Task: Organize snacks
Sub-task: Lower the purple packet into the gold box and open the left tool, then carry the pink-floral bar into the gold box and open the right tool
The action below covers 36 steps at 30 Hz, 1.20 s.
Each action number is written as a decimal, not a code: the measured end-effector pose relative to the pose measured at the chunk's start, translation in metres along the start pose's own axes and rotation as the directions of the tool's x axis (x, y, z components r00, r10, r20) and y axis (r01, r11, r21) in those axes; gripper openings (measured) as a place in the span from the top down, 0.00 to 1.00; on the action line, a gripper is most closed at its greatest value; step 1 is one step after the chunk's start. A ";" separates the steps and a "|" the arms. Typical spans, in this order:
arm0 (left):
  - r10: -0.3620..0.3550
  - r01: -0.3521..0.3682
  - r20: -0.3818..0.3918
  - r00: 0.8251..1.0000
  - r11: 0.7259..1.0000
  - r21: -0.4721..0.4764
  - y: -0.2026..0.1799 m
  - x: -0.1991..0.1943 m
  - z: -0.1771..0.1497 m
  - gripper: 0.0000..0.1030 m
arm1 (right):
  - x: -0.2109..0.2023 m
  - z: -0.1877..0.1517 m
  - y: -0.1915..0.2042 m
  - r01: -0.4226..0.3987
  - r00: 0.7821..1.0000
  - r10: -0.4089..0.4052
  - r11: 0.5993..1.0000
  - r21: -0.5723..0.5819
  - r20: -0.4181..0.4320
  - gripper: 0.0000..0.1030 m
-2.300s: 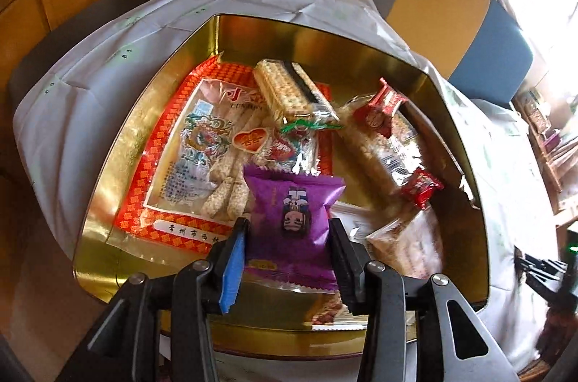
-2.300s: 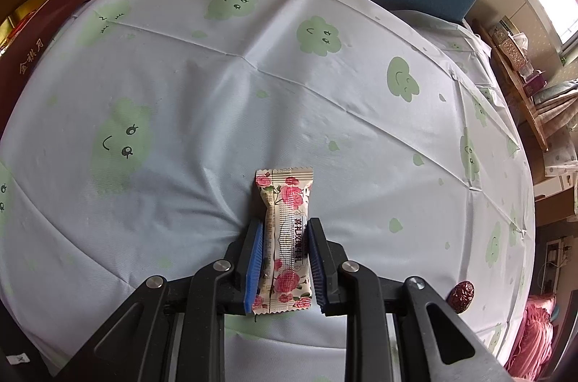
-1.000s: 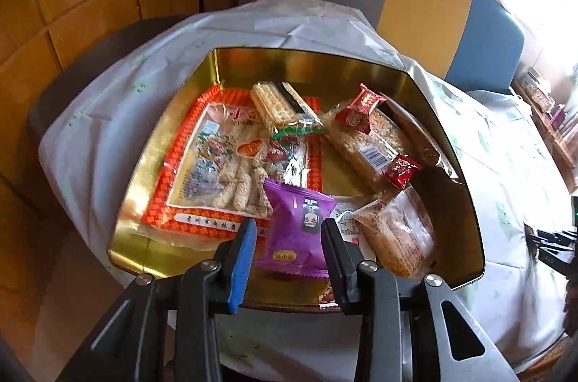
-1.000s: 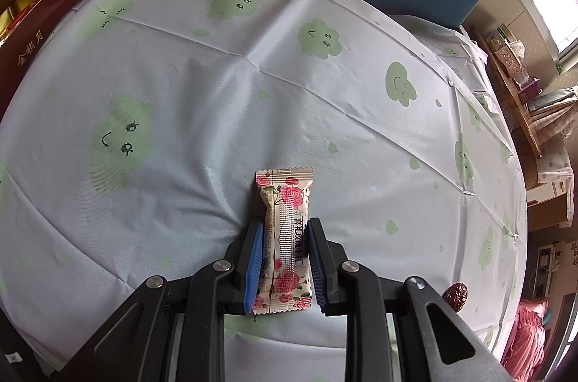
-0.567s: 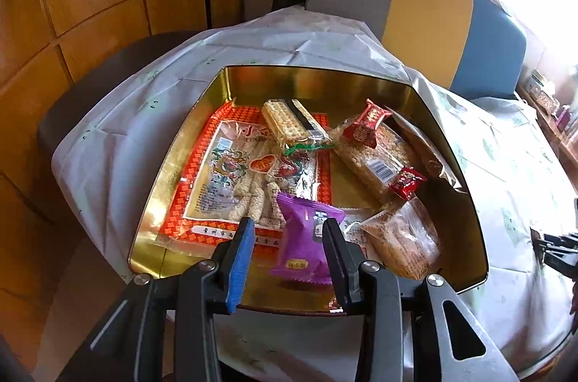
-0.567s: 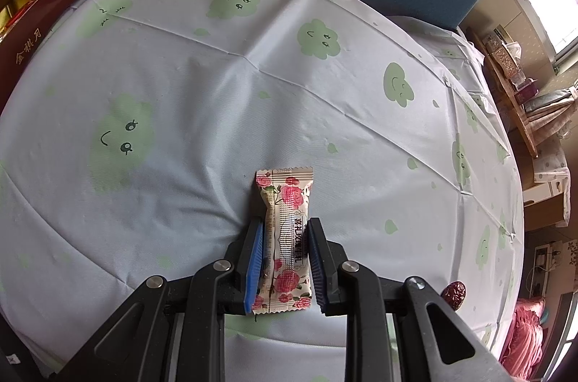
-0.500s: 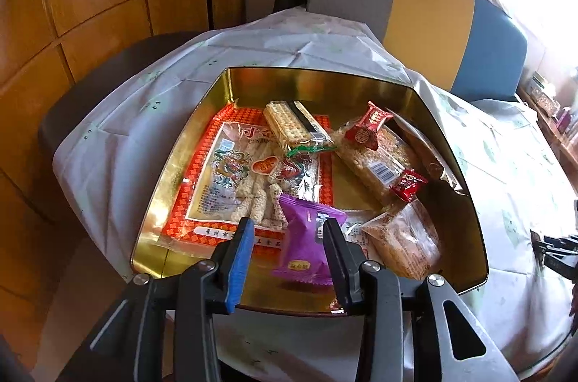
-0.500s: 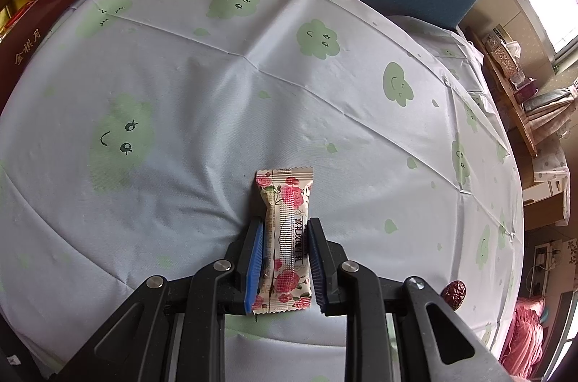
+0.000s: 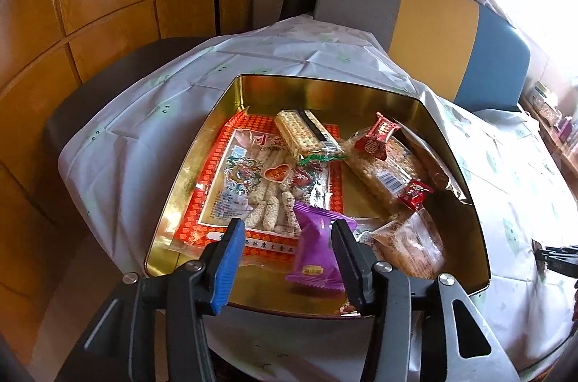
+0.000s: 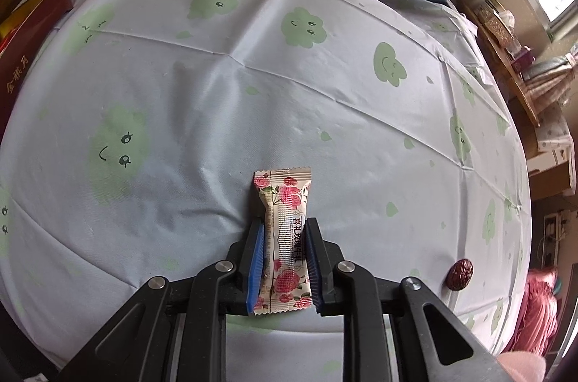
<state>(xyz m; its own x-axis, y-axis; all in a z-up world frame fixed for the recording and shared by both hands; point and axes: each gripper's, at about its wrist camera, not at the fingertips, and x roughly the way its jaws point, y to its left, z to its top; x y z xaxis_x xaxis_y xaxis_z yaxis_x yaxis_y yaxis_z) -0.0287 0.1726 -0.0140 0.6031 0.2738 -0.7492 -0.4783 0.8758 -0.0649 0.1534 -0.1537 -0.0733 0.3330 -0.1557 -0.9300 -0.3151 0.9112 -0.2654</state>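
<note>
Two claws in view. Left claw [image 9: 285, 259] is spread wide above the near edge of the gold tin [image 9: 480, 237], pads apart w/ nothing pinched. Purple snack [image 9: 318, 246] sits between the pads but apart from both, lying in the tin's near part, partly over the big red pack [image 9: 253, 172] of sesame sticks. Also in the tin: cracker pack [image 9: 303, 134], long rice bar [image 9: 379, 170], two small red candies [image 9: 377, 134] [image 9: 415, 194], another bag [image 9: 412, 246] at near right. Tin rests on the counter [image 9: 151, 114], covered w/ a white cloth.

Right claw [image 10: 283, 259] is pinching a rose-print candy [image 10: 285, 237] by its long sides, approx. upright in frame, over the cloth [image 10: 325, 93] w/ green cloud faces. Can't tell if the candy touches the cloth. Red date [image 10: 458, 273] lies on the cloth, well off to the right. Dark red box [image 10: 25, 39] at far left edge.
</note>
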 end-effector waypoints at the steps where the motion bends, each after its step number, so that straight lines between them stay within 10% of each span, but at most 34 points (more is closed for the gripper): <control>1: 0.000 0.000 0.000 1.000 1.000 -0.003 0.001 0.000 0.000 0.51 | -0.001 0.000 -0.001 -0.015 1.000 0.015 1.000 0.011 0.002 0.79; 14: 0.014 -0.014 0.020 1.000 1.000 0.003 0.001 -0.003 0.000 0.47 | -0.055 0.013 0.034 -0.295 0.946 0.284 0.954 0.051 0.155 0.79; 28: 0.047 -0.046 0.028 0.998 0.999 -0.028 0.014 -0.007 0.003 0.43 | -0.139 0.043 0.195 -0.480 0.810 0.535 0.840 -0.254 0.240 0.79; 36: 0.060 -0.059 0.025 0.998 0.997 -0.050 0.021 -0.004 0.003 0.43 | -0.135 0.052 0.252 -0.489 0.805 0.552 0.825 -0.284 0.217 0.79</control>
<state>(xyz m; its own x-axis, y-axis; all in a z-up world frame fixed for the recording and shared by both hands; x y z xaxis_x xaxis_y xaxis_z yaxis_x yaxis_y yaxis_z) -0.0395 0.1913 -0.0102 0.5888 0.3357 -0.7352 -0.5444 0.8371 -0.0537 0.0756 0.1168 -0.0009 0.2871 0.4599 -0.8403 -0.6747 0.7198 0.1634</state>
